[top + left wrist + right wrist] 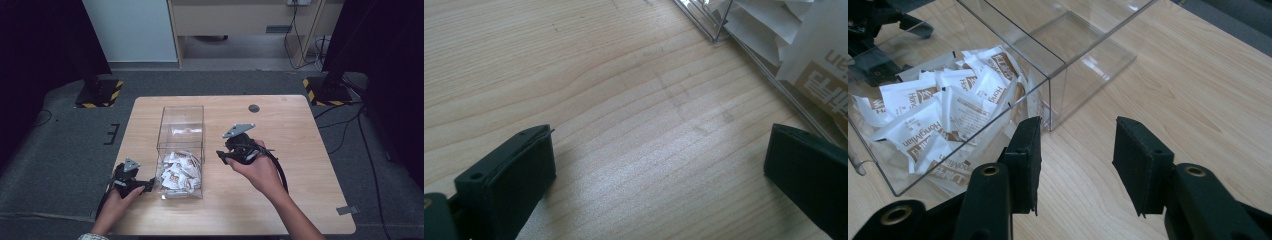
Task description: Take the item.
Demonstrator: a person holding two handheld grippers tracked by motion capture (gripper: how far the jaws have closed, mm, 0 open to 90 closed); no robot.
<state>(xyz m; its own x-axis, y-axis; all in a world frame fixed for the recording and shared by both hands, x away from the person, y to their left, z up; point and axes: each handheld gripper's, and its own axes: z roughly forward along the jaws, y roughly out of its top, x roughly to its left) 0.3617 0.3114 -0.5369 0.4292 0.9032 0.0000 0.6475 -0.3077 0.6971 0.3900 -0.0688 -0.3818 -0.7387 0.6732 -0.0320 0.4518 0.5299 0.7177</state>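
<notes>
A clear plastic box (182, 122) stands on the wooden table (300, 135), left of centre. Several white and brown sachets (177, 171) are piled at its near end; its far end is bare. My left gripper (149, 186) rests low beside the box's near left corner. Its jaws stand wide apart over bare wood (659, 165), with the box wall (769, 67) and a sachet (819, 60) at the upper right. My right gripper (220, 156) hovers just right of the box and points at it, open (1077, 150) with nothing between the jaws. The sachets (943, 120) lie behind the box wall (1048, 50).
A small dark round cap (254, 108) is set into the table near its far edge. Two black stands with yellow and black striped bases (100, 92) (327, 90) flank the table on the grey carpet. Pale cabinets stand behind.
</notes>
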